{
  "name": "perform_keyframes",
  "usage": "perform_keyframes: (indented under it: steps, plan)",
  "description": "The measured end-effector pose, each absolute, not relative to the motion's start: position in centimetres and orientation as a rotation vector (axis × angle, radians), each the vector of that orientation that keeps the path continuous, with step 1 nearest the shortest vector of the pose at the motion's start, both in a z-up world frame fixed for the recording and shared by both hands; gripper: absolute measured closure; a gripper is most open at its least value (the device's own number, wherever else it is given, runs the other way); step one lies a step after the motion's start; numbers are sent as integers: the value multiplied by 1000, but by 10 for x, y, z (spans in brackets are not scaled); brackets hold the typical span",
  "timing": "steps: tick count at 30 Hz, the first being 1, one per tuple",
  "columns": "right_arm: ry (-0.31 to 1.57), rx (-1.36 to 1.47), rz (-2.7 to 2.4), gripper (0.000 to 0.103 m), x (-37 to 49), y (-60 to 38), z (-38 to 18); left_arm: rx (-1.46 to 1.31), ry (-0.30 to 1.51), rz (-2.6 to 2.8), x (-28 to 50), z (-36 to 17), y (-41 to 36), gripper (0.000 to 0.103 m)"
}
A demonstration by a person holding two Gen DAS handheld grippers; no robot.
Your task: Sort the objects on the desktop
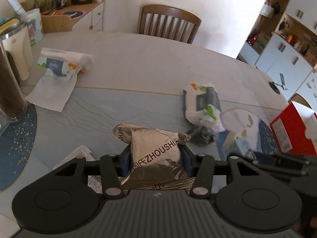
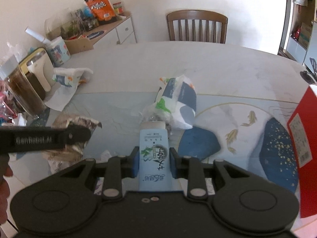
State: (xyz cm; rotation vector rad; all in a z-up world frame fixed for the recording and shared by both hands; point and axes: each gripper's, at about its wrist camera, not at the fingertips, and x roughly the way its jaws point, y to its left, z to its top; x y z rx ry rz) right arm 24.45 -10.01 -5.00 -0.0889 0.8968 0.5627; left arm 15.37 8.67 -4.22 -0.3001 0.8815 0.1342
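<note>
Behind left gripper [image 1: 155, 154], silver packet [image 1: 156, 148] base hidden, possibly crumpled

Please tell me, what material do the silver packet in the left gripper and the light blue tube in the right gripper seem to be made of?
The silver packet looks like metallised foil film: it is shiny, with sharp crinkles and a crimped end. The light blue tube looks like smooth soft plastic with a slight sheen and printed lettering, flattened at its silvery sealed end; it could also be a laminate.
</note>
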Motion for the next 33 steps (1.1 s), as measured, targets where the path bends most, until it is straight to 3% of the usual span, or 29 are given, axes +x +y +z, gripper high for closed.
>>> perform_keyframes:
  steps: [33]
  plan:
    - [800, 46, 487, 75, 218, -226, 19, -110, 797, -99, 137, 21, -44, 54]
